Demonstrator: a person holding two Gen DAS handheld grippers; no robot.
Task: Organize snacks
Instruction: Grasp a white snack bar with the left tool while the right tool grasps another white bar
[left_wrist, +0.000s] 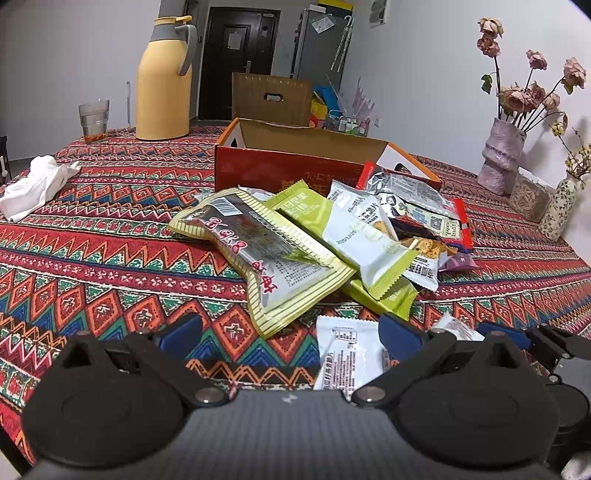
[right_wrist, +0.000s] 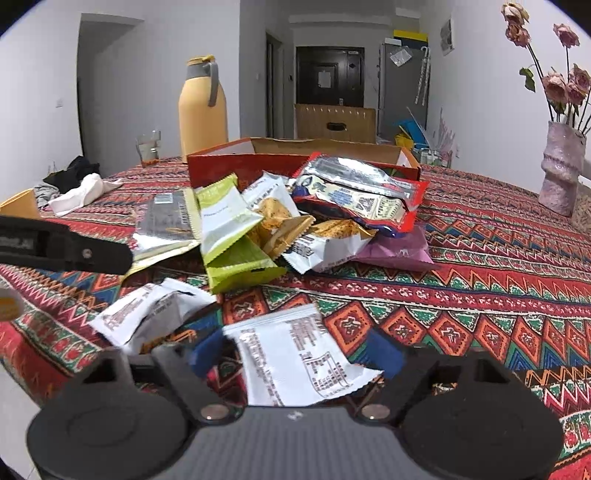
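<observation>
A heap of snack packets (left_wrist: 295, 236) (right_wrist: 277, 221) lies on the patterned tablecloth in front of an open red cardboard box (left_wrist: 288, 170) (right_wrist: 236, 166). My left gripper (left_wrist: 291, 330) is open and low over the cloth. A white packet (left_wrist: 347, 354) lies between its fingers, near the right one. My right gripper (right_wrist: 295, 352) stands partly closed around another flat white packet (right_wrist: 299, 354). Its blue pads (right_wrist: 208, 350) sit at the packet's edges, and the packet is not squeezed. A crumpled white packet (right_wrist: 147, 314) lies to the left of it.
A yellow thermos (left_wrist: 164, 77) and a glass (left_wrist: 94, 118) stand at the far left, with a white cloth (left_wrist: 37, 184) nearer. A pink vase of dried roses (left_wrist: 502, 155) and a small floral vase (left_wrist: 559, 210) stand at the right edge.
</observation>
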